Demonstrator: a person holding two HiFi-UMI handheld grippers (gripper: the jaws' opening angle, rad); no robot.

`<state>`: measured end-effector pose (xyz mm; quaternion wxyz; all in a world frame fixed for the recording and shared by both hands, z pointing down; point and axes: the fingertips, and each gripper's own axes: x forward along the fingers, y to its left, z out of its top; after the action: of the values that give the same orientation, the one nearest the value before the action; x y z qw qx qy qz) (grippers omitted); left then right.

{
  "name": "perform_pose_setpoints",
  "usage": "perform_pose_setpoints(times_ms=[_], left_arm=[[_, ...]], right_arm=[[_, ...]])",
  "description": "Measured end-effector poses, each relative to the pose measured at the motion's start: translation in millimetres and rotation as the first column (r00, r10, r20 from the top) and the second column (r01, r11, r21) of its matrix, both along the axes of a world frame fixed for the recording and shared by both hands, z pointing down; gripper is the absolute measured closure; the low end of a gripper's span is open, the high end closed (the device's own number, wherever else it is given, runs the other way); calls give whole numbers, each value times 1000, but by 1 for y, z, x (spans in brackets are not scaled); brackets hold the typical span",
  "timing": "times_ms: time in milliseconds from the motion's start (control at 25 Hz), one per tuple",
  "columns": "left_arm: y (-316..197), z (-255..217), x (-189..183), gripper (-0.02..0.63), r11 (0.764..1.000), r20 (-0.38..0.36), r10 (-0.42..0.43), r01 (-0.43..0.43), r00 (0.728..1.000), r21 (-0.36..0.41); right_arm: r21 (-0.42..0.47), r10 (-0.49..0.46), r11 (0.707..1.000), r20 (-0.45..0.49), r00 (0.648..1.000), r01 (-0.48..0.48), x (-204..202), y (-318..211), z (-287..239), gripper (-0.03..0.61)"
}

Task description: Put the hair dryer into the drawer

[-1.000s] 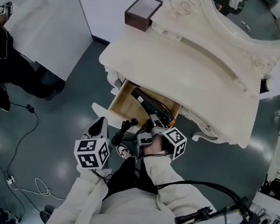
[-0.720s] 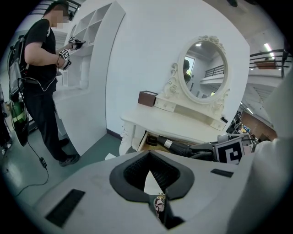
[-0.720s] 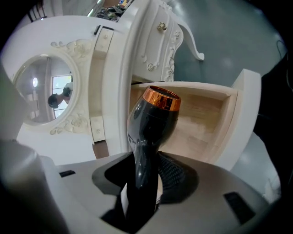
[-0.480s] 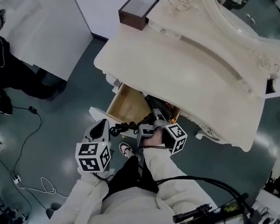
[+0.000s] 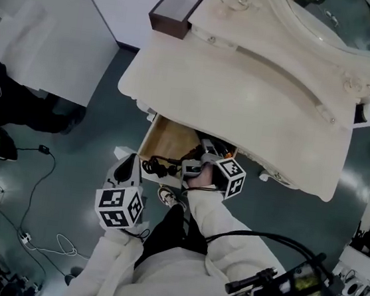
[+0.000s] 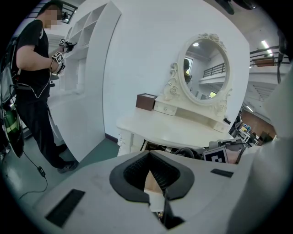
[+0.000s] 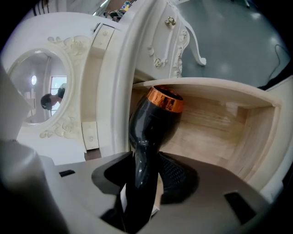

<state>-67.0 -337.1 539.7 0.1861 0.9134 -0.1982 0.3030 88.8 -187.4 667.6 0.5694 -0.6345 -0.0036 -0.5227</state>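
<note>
The black hair dryer [image 7: 153,125] has a copper ring at its nozzle. Its handle runs back between the jaws of my right gripper [image 7: 141,170], which is shut on it. The nozzle points into the open wooden drawer [image 7: 219,132] of the white dressing table [image 5: 245,91]. In the head view the right gripper [image 5: 203,161] is at the drawer's [image 5: 166,138] front, with the dryer mostly hidden under the tabletop. Its black cord [image 5: 157,167] hangs over the drawer's front edge. My left gripper [image 5: 128,165] hovers left of the drawer, shut and empty [image 6: 150,176].
A brown box [image 5: 175,10] sits on the table's far left corner and an oval mirror [image 5: 334,21] stands at the back. A white cabinet [image 5: 45,33] stands to the left. A person [image 6: 32,68] stands by the shelves. Cables [image 5: 39,243] lie on the floor.
My right gripper has carried the hair dryer forward and down into the drawer, so more of it is under the tabletop. The left gripper has drifted slightly.
</note>
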Motion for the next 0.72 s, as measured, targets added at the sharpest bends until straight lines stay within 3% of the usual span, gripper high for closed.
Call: perform_pose_setpoints(times_ms=[160,400,720], left_arm=[[1,4,3,606,1000,-2,4,-4,1000,-12],[4,6,7,606,1000,-3,7,-7,1000,-17],[4,7,1,606,1000,-7,-14,14,1000,-15]], right_arm=[[-42,-100,994,-66,993,98,3,-3,3,330],[-78,-188,980,-78,979,182,-2,-5,15,314],[-141,-350,930,-57,935,340,-7,-7,14,284]])
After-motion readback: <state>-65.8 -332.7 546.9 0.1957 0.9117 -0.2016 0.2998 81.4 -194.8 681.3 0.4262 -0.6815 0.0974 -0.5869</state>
